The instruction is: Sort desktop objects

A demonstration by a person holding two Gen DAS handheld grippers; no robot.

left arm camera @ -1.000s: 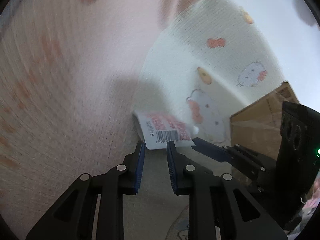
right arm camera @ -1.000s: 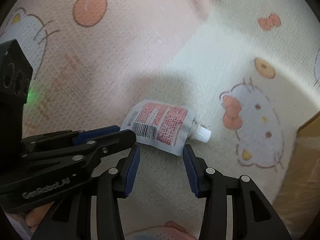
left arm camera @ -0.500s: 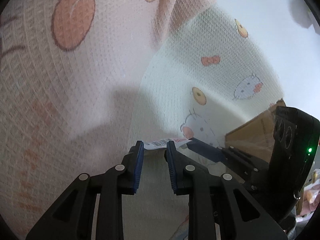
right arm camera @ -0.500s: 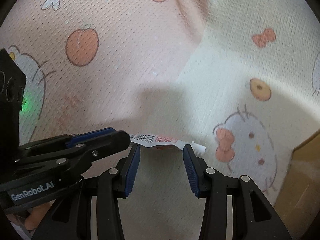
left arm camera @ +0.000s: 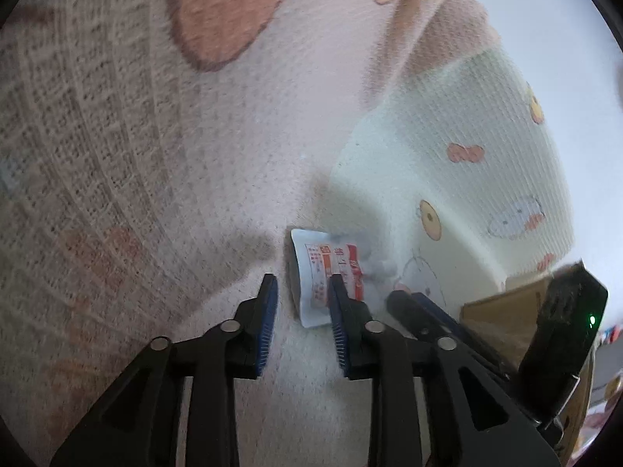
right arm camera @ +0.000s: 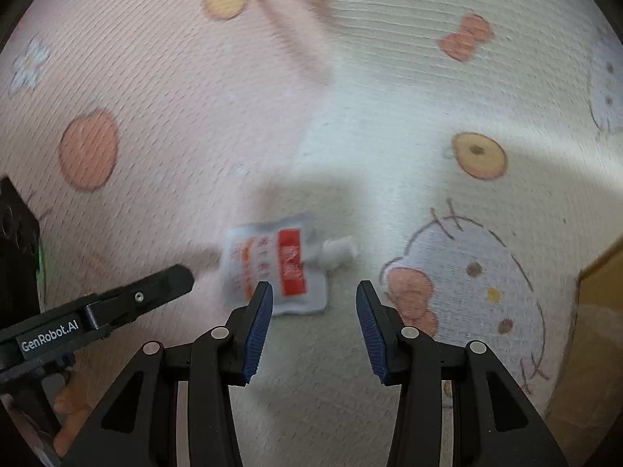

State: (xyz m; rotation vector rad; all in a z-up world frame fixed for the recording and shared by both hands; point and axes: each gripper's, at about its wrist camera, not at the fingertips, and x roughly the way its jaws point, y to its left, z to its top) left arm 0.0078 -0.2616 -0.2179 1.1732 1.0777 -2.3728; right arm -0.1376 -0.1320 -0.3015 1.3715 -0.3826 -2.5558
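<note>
1. While we sort, the cartoon-printed cloth (right arm camera: 389,97) over the tabletop carries everything, and it lies bare around the pouch, leaving free room on every side.
2. A cardboard box (right arm camera: 592,330) sits well to the pouch's right, probably where it goes.
3. Our left hand-held gripper (left arm camera: 301,303) has just been opening; its jaws stand released, the pouch just past them.
4. Our right hand-held gripper (right arm camera: 311,303) hangs unclenched, grasping nothing, just short of the pouch.
5. The spouted pouch (right arm camera: 278,268) lies flat, loose, nozzle rightward.

White red-printed spout pouch (right arm camera: 278,268) lying flat
</note>
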